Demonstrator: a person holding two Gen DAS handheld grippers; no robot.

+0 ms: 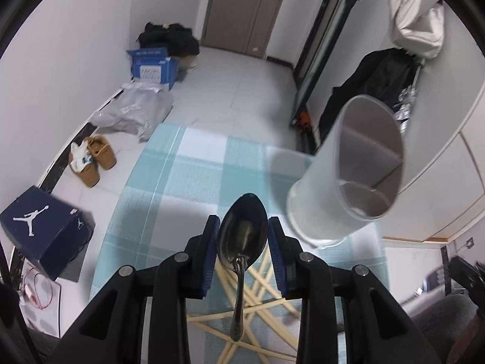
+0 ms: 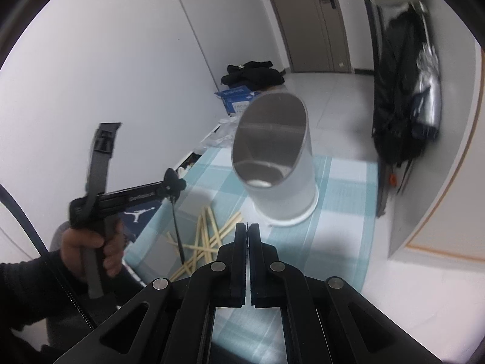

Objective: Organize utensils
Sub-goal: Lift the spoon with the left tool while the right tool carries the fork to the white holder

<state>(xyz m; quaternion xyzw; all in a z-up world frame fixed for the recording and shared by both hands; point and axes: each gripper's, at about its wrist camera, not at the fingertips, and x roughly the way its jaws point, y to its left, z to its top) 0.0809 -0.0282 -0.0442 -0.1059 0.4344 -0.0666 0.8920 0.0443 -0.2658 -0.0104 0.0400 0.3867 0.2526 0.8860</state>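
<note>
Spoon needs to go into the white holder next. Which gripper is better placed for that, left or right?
Left. The left gripper already holds the spoon by its bowl, with the holder just ahead. The right gripper is shut and empty.

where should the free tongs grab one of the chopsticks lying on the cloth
Take a chopstick near its middle, coming straight down from above with the right tongs, shut and empty. The sticks lie flat and crisscrossed on the checked cloth, so pick a top one and close across its thin width, probably at an uncrossed stretch.
</note>
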